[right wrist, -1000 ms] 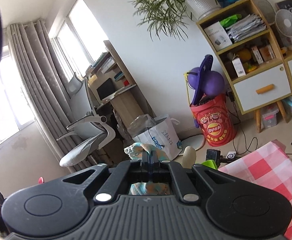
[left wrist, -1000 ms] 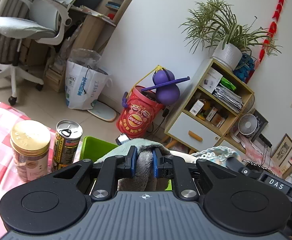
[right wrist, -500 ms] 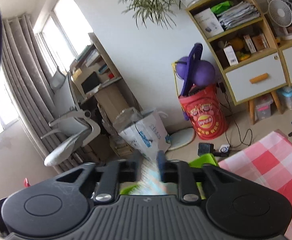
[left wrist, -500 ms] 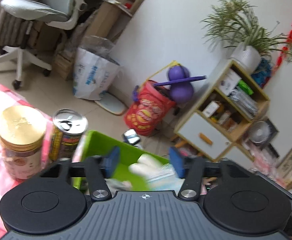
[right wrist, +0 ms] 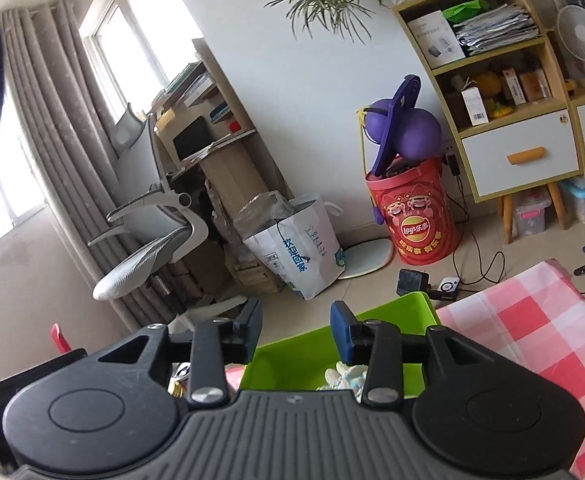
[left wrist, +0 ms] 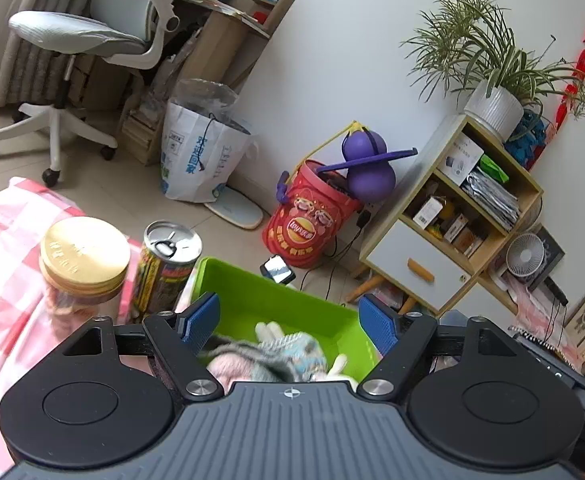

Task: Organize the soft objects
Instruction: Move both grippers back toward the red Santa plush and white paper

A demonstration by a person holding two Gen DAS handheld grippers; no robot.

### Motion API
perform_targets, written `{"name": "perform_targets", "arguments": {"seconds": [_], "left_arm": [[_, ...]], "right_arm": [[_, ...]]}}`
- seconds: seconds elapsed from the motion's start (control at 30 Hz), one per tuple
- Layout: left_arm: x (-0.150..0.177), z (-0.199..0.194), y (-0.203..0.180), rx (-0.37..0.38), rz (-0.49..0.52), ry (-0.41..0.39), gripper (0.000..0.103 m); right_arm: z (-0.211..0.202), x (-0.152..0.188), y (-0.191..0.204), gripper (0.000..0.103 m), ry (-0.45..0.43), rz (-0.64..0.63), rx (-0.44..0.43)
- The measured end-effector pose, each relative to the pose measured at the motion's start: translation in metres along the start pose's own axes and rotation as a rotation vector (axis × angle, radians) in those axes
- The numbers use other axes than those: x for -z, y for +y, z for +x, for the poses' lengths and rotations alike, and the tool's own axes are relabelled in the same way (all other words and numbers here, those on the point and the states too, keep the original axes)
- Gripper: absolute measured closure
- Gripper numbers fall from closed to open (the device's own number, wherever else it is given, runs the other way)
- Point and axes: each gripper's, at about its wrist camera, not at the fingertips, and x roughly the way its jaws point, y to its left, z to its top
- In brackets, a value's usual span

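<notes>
A lime-green bin [left wrist: 276,304] stands on the red-checked cloth, also seen in the right wrist view [right wrist: 392,316]. Soft things lie inside it: a grey, blue and pink knitted piece [left wrist: 276,356] with a white glove [left wrist: 270,330], and a pale knitted bundle in the right wrist view [right wrist: 346,374]. My left gripper [left wrist: 290,316] is open and empty just above the bin. My right gripper [right wrist: 295,326] is open and empty above the bin's near edge.
A gold-lidded jar [left wrist: 82,264] and an opened drink can [left wrist: 168,264] stand left of the bin on the cloth [right wrist: 532,320]. Beyond the table are a red Lay's bucket [left wrist: 308,224], a white bag [left wrist: 204,160], an office chair [left wrist: 76,40] and a shelf unit [left wrist: 452,232].
Both grippers opened and let go of their soft pieces, which dropped into the green bin. Both grippers have lifted slightly.
</notes>
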Motion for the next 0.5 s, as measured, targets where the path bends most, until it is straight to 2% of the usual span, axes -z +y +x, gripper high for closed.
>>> {"name": "perform_targets", "arguments": {"seconds": [0.2, 0.3, 0.5], "left_arm": [[-0.006, -0.038, 0.004, 0.042, -0.056, -0.052, 0.026], [-0.01, -0.059, 0.001, 0.061, -0.032, -0.079, 0.024], [0.001, -0.074, -0.002, 0.028, 0.028, -0.019, 0.023]], "right_arm": [[-0.024, 0.003, 0.006, 0.072, 0.003, -0.004, 0.001], [-0.038, 0.001, 0.012, 0.072, 0.004, -0.023, 0.013], [-0.055, 0.01, 0.019, 0.072, 0.05, -0.036, 0.051]]}}
